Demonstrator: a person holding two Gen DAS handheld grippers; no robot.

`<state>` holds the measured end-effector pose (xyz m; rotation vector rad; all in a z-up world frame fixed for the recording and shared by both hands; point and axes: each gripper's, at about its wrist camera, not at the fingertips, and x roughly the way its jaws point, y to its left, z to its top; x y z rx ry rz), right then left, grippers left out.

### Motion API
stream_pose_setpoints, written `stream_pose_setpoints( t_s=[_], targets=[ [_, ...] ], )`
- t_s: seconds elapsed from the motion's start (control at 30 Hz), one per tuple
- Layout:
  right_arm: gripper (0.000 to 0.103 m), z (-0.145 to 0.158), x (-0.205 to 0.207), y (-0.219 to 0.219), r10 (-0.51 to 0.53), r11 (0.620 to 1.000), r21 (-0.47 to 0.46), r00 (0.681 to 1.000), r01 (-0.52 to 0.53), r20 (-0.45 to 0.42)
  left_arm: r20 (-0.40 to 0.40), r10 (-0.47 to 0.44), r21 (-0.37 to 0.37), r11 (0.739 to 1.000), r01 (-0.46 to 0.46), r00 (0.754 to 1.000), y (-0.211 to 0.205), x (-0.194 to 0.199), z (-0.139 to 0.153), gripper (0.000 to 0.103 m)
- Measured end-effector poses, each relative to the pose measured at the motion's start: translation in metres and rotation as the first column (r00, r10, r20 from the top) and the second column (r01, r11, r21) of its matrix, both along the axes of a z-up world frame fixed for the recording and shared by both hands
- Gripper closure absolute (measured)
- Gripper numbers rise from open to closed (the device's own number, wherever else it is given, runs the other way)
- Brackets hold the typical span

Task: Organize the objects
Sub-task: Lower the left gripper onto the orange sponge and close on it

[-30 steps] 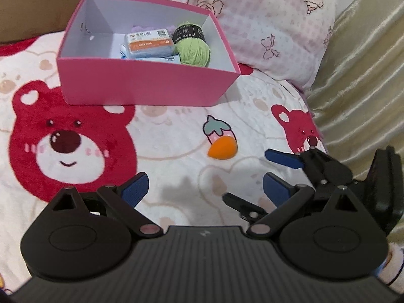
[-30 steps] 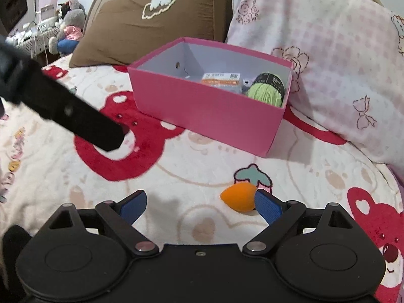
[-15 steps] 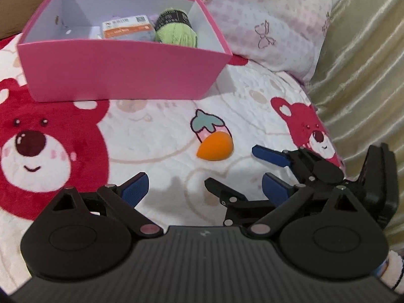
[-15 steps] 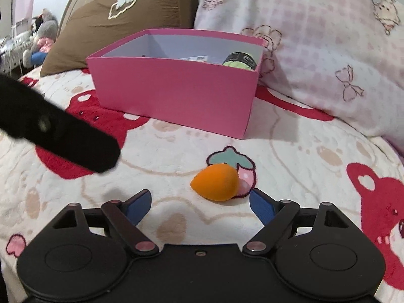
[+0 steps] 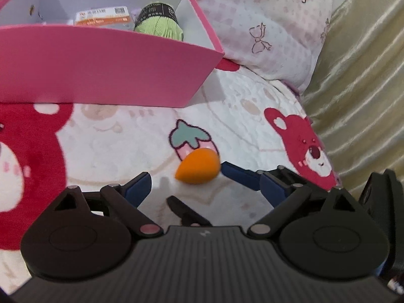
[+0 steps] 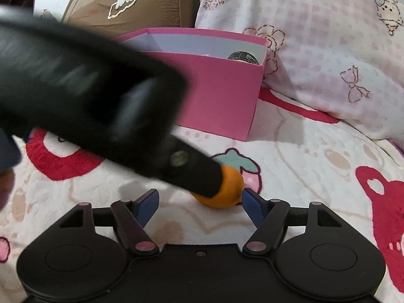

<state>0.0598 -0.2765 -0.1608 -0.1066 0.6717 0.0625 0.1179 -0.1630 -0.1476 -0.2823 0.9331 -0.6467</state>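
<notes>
Orange makeup sponge [image 6: 222, 189], egg-shaped with one pointed end, lies on the blanket [image 5: 121, 146] in front of the pink box [image 5: 101, 65], half over a printed strawberry. A second ago it sat well ahead of your right gripper [image 6: 199, 204]; now it lies between those blue pads, right pad just beside it, left pad clear. The jaws have just been closing but do not yet pinch it. Your left gripper [image 5: 204, 189] has dropped in from the left, jaws narrowing slightly yet still wide, holding nothing; one finger crosses over the sponge in the right view. My read: the pick is about to land, with the left tool crowding it.

Sponge looks soft, matte and squashy, so it should compress and may roll. Blanket is plush, quilted fleece. Box is smooth, stiff card with a pale lining; inside, at its far right, a green yarn skein [image 5: 159, 25] and a flat labelled packet [image 5: 103, 16]. A pink checked pillow [image 5: 265, 25] lies behind.
</notes>
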Motion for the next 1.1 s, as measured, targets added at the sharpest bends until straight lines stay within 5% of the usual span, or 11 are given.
stream_pose_setpoints(
  t_s=[0.2,0.47,0.87,1.1],
  targets=[
    [0.033,-0.005,0.003,-0.007,-0.041,0.999,0.017,0.999,0.041,-0.003,-0.021,-0.001,0.017,1.0,0.001,1.0,-0.014,0.01,-0.013,0.026],
    [0.055,-0.009,0.006,-0.018,-0.103,0.994,0.026,0.995,0.103,-0.009,-0.042,0.015,-0.008,1.0,-0.016,0.999,-0.023,0.02,-0.022,0.05],
    [0.058,-0.005,-0.002,-0.016,-0.129,0.991,0.04,0.992,0.128,0.014,-0.03,0.024,-0.017,1.0,-0.024,0.999,-0.019,0.011,-0.02,0.068],
    [0.058,0.007,-0.01,-0.007,-0.112,0.992,0.056,0.994,0.112,-0.004,-0.044,0.014,0.008,1.0,-0.013,0.999,-0.008,0.002,-0.006,0.07]
  ],
)
